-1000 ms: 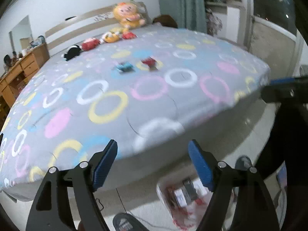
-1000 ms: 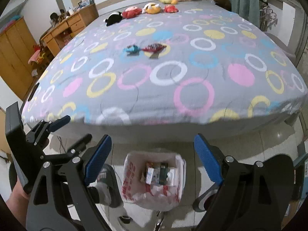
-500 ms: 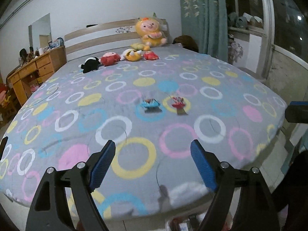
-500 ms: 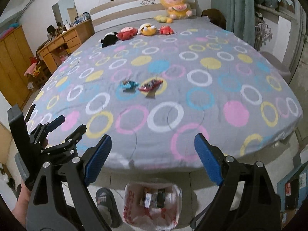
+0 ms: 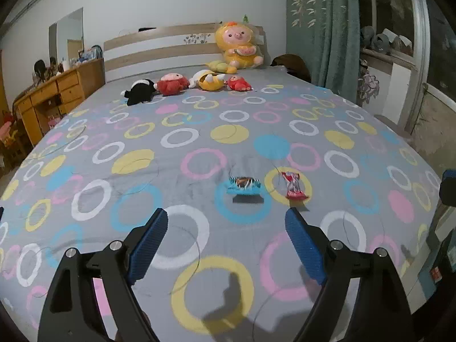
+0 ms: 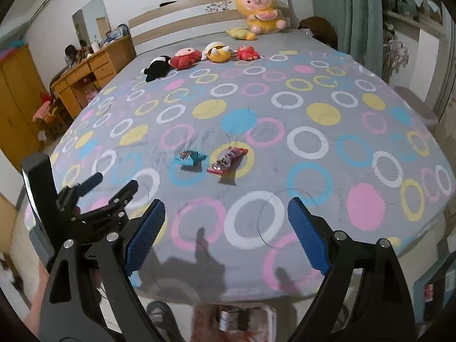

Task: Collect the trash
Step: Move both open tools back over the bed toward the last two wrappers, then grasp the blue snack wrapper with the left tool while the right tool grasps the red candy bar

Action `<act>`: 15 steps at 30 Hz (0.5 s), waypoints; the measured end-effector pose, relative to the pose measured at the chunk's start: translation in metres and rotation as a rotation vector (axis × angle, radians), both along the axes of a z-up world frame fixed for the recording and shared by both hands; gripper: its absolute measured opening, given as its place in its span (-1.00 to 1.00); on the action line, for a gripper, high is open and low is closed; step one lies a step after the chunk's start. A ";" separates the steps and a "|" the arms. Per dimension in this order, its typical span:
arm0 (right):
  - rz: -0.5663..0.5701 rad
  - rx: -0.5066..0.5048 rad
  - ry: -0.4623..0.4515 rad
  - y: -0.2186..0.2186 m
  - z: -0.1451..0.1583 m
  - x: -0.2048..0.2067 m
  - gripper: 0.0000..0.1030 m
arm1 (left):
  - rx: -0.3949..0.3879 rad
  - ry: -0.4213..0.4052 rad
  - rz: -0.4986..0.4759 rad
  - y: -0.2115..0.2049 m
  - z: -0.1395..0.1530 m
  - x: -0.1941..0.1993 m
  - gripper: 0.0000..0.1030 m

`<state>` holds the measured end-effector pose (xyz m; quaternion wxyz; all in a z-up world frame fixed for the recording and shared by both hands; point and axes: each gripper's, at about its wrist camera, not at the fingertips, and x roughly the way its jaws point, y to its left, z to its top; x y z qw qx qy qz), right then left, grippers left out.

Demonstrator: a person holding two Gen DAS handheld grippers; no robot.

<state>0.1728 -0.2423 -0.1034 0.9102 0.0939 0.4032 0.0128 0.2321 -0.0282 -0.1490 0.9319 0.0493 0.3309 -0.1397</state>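
Views swung up from white plastic trash bag (image 6: pixel 245 322) to grey ringed bed (image 5: pixel 199 142); left gripper (image 5: pixel 226 245) jaws widened, right gripper (image 6: pixel 226 236) jaws apart, both empty, facing blue wrapper (image 5: pixel 244 183) and red wrapper (image 5: pixel 292 185) next.

Trash bag (image 6: pixel 242 320) blurred, cut off at bottom edge, right wrist view; contents unreadable. Wrapper (image 5: pixel 244 184) print too small. Right gripper (image 5: pixel 448 188) cropped at edge.
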 end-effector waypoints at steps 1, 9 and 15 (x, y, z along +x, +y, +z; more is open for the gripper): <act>-0.005 0.007 0.005 0.000 -0.002 0.005 0.66 | 0.000 0.005 0.001 -0.002 -0.001 0.007 0.59; -0.021 -0.010 0.024 -0.001 -0.010 0.064 0.66 | 0.006 0.047 0.005 -0.017 -0.017 0.050 0.74; -0.028 -0.028 0.078 -0.007 -0.032 0.105 0.66 | 0.055 0.089 -0.008 -0.030 -0.037 0.078 0.81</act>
